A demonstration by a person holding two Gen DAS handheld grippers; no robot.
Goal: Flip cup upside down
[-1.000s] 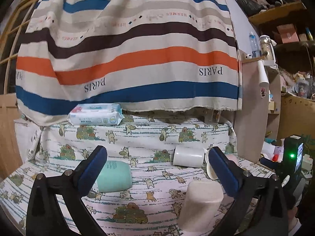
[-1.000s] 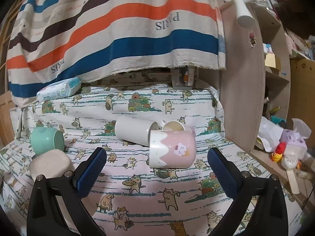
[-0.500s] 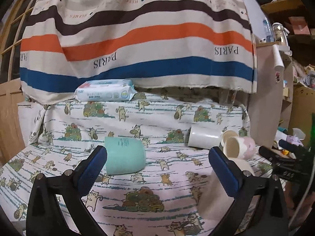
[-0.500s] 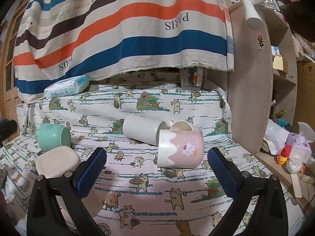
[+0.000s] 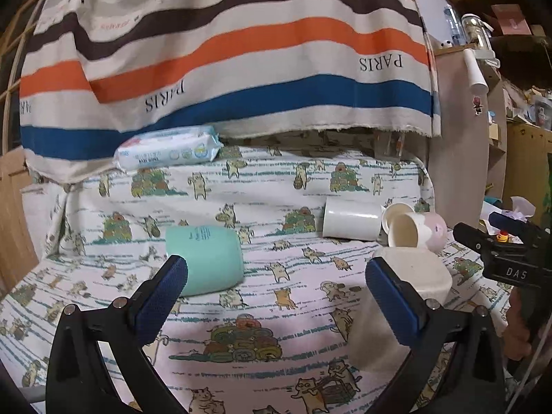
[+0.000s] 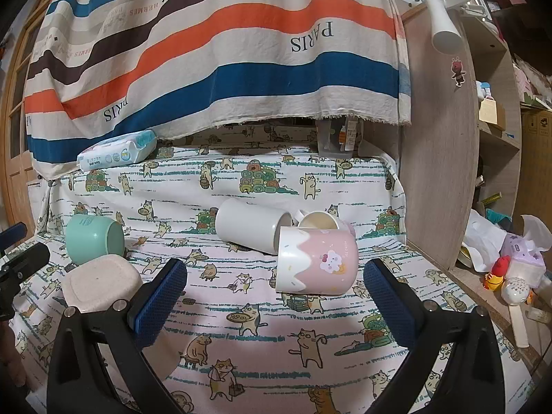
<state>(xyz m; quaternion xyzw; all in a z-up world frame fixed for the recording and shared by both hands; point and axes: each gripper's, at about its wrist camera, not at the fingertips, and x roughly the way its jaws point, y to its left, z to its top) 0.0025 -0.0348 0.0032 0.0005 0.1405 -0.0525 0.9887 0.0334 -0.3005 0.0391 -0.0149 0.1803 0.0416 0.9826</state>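
Note:
Several cups lie on the cat-print cloth. A mint green cup (image 5: 203, 258) lies on its side just beyond my left gripper's left finger; it also shows in the right wrist view (image 6: 93, 239). A beige cup (image 5: 410, 276) stands upside down by the left gripper's right finger, and shows in the right wrist view (image 6: 101, 283). A white cup (image 6: 250, 226) lies on its side behind a pink-and-white cup (image 6: 315, 260), also on its side. My left gripper (image 5: 276, 300) is open and empty. My right gripper (image 6: 276, 302) is open and empty, just short of the pink cup.
A striped cloth (image 6: 220, 51) hangs behind the table. A wipes pack (image 5: 169, 151) lies at the back left. A wooden cabinet side (image 6: 434, 172) stands right of the table, with toys and clutter (image 6: 510, 265) beyond it.
My left gripper has swung left and pulled back from the beige cup, which now stands by its right finger. The right gripper has drawn back slightly; the cups have not moved.

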